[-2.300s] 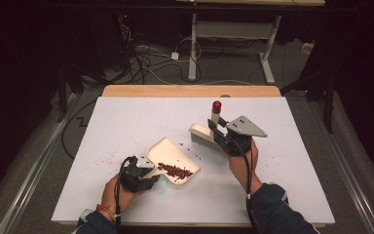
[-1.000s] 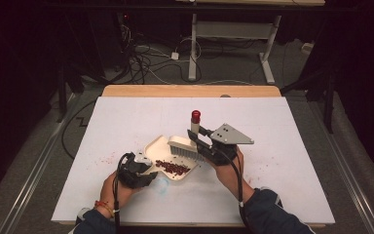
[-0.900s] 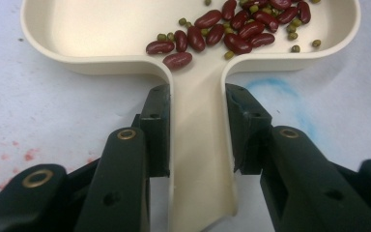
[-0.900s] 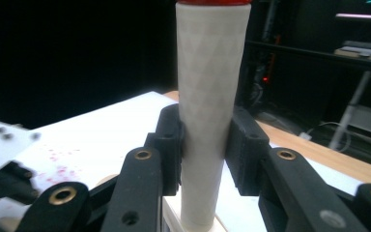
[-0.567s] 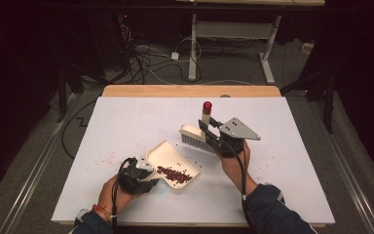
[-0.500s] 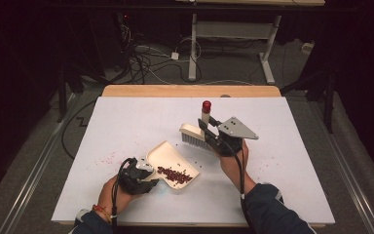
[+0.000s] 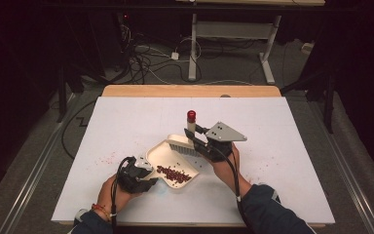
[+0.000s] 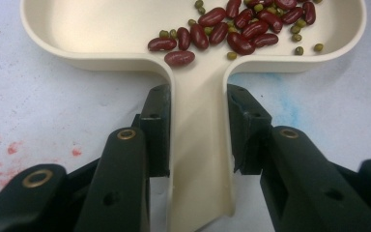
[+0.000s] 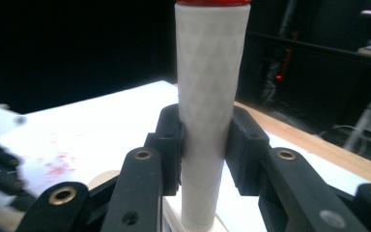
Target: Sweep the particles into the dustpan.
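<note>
A cream dustpan [image 7: 175,158] lies on the white table [image 7: 282,126] with red and green beans [image 7: 174,174] piled in it. My left gripper [image 7: 148,176] is shut on its flat handle [image 8: 200,159], the pads [image 8: 157,128] pressing both sides, and the beans [image 8: 232,29] lie just ahead. My right gripper [image 7: 198,140] is shut on the white handle [image 9: 210,96] of a hand brush [image 7: 182,147] with a red cap [image 7: 191,116]. The handle stands upright, and the bristles sit at the pan's far rim.
Small red specks [image 7: 104,158] are scattered on the table left of the pan. A wooden strip [image 7: 190,91] runs along the table's far edge. Behind it, cables [image 7: 141,63] and desk legs [image 7: 268,58] stand on the dark floor.
The brush swept at the pan, drew back up and to the right, and has now come back left to the pan's far rim. The left gripper and dustpan stayed put.
</note>
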Motion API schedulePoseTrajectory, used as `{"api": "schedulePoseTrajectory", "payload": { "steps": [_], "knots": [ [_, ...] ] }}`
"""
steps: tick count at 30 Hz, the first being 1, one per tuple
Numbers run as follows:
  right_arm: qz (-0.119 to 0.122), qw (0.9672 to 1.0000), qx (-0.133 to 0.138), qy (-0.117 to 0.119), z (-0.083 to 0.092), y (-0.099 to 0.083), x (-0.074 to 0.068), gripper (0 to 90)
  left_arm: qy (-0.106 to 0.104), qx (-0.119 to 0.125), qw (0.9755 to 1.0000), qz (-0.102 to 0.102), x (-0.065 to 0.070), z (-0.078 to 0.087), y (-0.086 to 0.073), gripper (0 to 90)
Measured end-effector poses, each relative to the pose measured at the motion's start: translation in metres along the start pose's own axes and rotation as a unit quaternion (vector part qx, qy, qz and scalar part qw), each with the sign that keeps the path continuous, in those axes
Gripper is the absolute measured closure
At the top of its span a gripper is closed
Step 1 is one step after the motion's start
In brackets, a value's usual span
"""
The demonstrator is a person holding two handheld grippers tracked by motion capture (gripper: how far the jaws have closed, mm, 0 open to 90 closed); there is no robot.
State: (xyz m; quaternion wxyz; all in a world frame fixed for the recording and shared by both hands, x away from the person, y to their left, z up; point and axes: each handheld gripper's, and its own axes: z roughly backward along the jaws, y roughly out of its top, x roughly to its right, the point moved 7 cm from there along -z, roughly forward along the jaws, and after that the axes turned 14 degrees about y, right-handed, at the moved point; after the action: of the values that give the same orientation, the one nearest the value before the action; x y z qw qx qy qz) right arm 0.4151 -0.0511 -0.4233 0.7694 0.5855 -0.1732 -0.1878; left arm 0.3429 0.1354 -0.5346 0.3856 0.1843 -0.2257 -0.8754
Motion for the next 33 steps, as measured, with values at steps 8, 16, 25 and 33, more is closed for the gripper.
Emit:
{"api": "schedulePoseTrajectory", "payload": {
  "steps": [8, 16, 25, 33],
  "knots": [
    [0.008, 0.9997, 0.016, 0.017, 0.012, 0.014, -0.011, 70.2, -0.001, 0.003, 1.0000, 0.006, -0.004, 0.005, 0.001, 63.5],
    [0.012, 0.9996, 0.021, -0.016, 0.029, 0.020, 0.004, 70.2, 0.000, 0.006, 0.9998, 0.017, -0.009, 0.016, -0.012, 63.5],
    [0.024, 0.9987, -0.005, -0.046, 0.041, 0.003, 0.013, 70.2, 0.001, -0.003, 1.0000, 0.008, -0.004, 0.012, -0.016, 63.4],
    [0.010, 0.9975, -0.015, -0.068, 0.072, -0.007, 0.019, 70.2, -0.003, -0.003, 1.0000, -0.005, 0.006, 0.013, -0.013, 63.4]
  ]
}}
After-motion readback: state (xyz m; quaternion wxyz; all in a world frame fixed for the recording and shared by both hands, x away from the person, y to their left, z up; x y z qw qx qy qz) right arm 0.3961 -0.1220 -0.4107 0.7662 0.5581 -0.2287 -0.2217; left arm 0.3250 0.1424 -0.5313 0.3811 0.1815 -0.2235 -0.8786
